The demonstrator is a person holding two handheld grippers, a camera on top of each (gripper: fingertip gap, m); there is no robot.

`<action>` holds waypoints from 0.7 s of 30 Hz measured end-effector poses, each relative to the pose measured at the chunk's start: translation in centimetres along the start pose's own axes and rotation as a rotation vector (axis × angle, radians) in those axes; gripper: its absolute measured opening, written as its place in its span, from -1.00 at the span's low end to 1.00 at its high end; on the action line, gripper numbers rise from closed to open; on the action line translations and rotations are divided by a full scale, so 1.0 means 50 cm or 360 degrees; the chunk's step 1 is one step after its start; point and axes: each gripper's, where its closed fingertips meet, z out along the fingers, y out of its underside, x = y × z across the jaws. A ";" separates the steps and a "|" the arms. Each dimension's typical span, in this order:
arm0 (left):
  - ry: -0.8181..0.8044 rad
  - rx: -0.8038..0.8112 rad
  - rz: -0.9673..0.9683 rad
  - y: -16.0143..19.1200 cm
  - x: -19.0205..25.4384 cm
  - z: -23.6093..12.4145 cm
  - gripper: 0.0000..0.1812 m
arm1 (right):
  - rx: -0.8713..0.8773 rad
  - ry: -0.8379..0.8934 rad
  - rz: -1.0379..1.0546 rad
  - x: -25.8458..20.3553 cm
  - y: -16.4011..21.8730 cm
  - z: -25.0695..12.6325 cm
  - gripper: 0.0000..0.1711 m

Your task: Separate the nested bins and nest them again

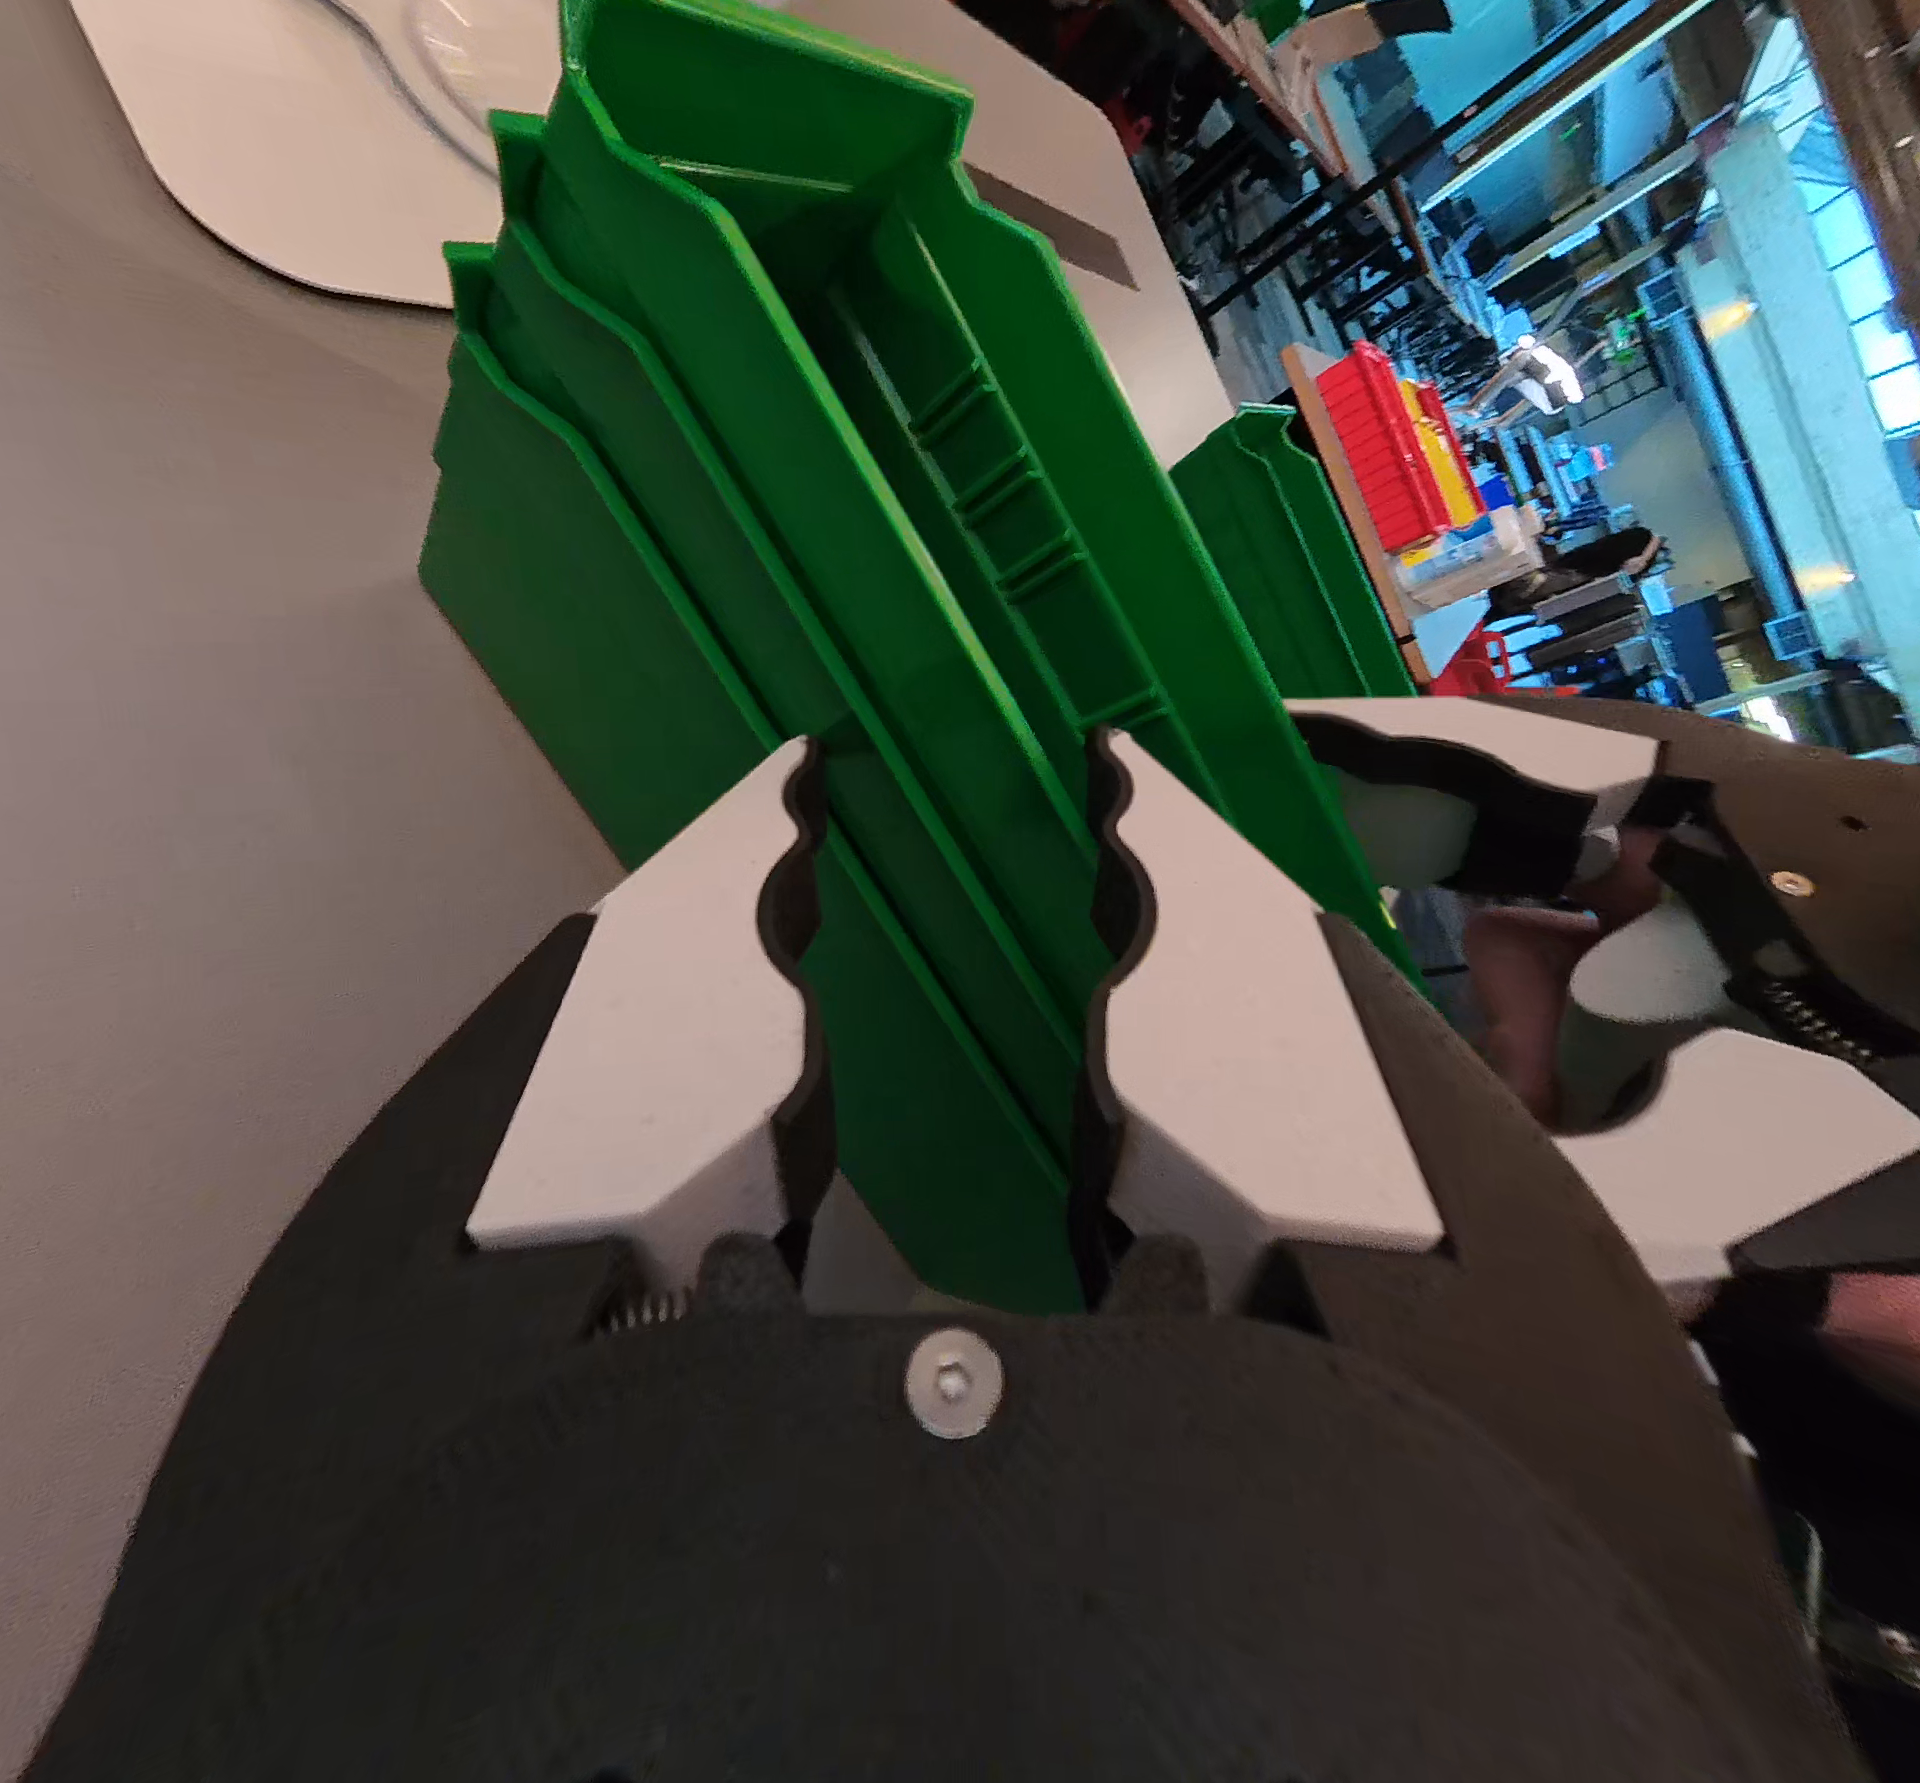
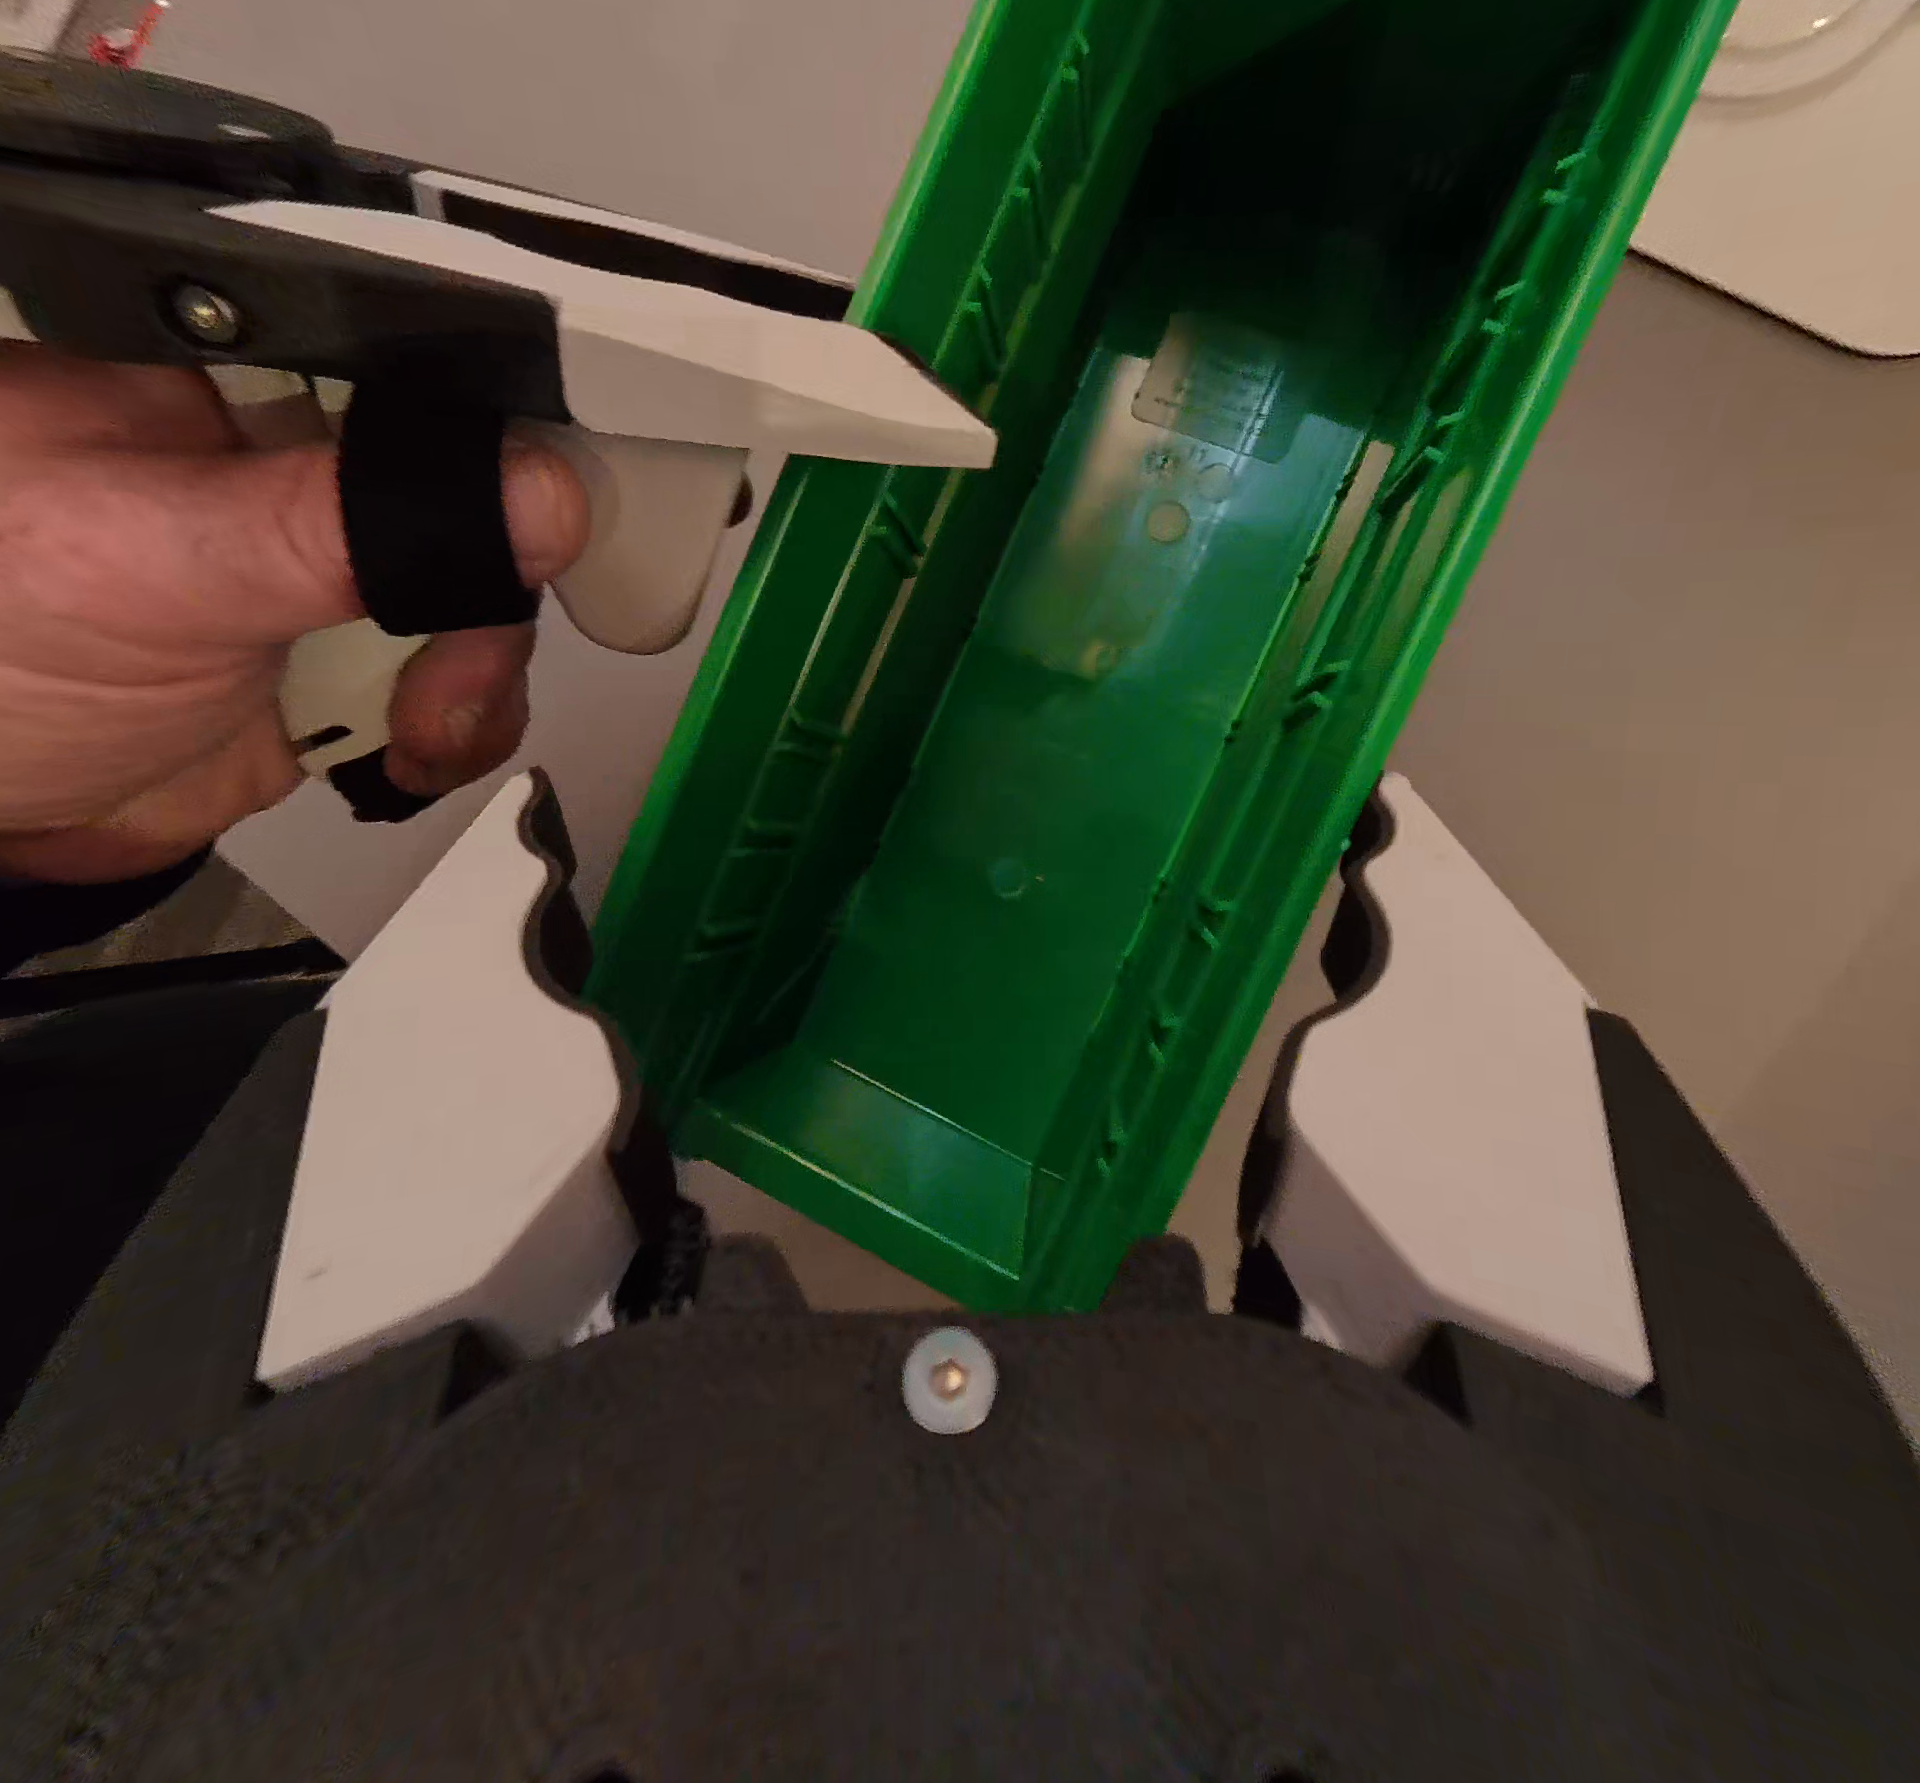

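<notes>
A pale label [image 2: 1210, 398] is seen on the floor of the innermost of the nested green bins [image 1: 790, 528]. The side walls of the stack are clamped by the left claw [image 1: 956, 912]. The right claw [image 2: 961, 912] is spread open around the stack's near end. The bins are stood on a grey counter [image 1: 208, 590]; a cluttered workshop is seen behind.

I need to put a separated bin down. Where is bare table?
Bare grey table lies left of the green bin stack, up to the white board. Right of it is crowded: the right gripper and more green bins.
</notes>
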 end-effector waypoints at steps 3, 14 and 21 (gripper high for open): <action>0.0056 -0.0025 0.0027 0.005 0.007 -0.007 -0.48 | -0.0037 0.0073 -0.0042 0.009 0.001 0.008 0.65; 0.0162 0.0074 0.0040 -0.009 -0.001 -0.043 -0.54 | -0.0031 0.0037 0.0001 0.013 -0.005 0.000 0.37; 0.0123 -0.0023 0.0193 0.022 -0.006 -0.027 -0.60 | -0.0003 0.0021 0.0058 0.020 -0.009 -0.006 0.28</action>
